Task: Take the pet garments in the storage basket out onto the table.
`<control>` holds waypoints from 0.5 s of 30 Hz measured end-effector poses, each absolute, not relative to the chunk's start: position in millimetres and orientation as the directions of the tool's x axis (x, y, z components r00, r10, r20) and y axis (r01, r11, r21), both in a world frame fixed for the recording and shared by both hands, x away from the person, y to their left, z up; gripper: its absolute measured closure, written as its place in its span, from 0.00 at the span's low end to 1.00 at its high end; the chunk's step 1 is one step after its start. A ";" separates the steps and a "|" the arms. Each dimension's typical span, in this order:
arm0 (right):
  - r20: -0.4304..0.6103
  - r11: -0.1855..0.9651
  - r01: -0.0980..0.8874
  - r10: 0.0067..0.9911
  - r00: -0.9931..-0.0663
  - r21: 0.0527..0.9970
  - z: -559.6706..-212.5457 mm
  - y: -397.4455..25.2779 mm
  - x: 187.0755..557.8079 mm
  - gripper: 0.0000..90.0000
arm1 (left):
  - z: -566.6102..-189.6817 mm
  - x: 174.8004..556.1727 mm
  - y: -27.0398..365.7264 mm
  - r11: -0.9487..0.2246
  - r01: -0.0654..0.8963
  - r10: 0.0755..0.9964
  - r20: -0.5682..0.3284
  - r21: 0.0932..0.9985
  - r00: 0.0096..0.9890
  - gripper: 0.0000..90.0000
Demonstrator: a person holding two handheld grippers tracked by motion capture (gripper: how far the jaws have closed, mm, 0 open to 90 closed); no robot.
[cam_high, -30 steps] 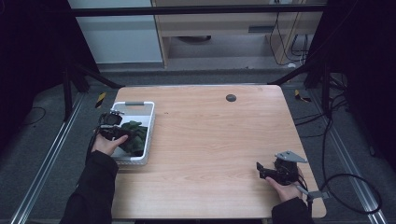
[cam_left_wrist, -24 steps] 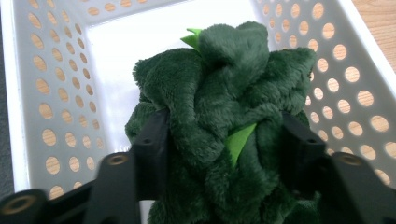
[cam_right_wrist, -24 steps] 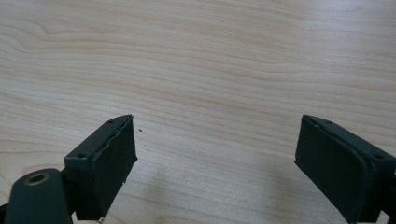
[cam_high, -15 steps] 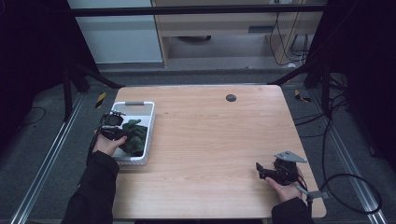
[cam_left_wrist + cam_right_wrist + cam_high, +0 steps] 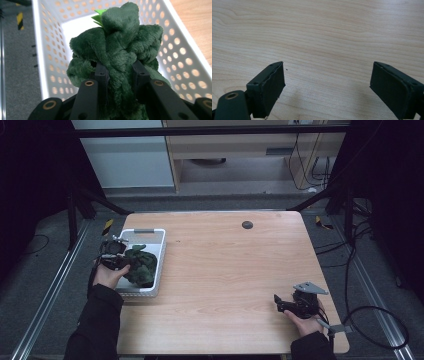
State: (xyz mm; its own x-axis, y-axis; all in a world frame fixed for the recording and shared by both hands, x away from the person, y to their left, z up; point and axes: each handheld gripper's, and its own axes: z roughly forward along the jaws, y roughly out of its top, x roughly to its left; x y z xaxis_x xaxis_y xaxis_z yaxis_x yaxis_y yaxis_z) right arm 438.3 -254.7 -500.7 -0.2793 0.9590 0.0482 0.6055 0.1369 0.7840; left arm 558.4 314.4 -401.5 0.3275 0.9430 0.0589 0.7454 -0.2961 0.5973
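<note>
A dark green plush toy [image 5: 117, 50] with a small bright green tag sits in a white perforated basket [image 5: 150, 240] at the table's left side. My left gripper [image 5: 121, 75] is shut on the plush, its two black jaws pressing into the fabric; from above, the left gripper [image 5: 125, 262] reaches into the basket over its left wall, against the plush toy [image 5: 141, 266]. My right gripper [image 5: 327, 87] is open with nothing between its jaws, held low over bare wood near the front right corner; the right gripper [image 5: 278, 302] points left.
The wooden table [image 5: 230, 270] has a small dark round disc [image 5: 247, 224] near its far edge. Cables [image 5: 370, 320] trail off the right side. A yellow-black striped marker [image 5: 108, 226] lies on the floor beside the basket.
The left gripper and the plush have shifted slightly inside the basket. The right gripper has not moved.
</note>
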 end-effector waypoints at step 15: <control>0.045 0.138 0.599 0.959 -0.281 0.789 -500.9 -254.9 438.1 0.14 | -357.8 530.0 313.7 -0.327 0.650 0.923 0.083 0.686 0.377 0.79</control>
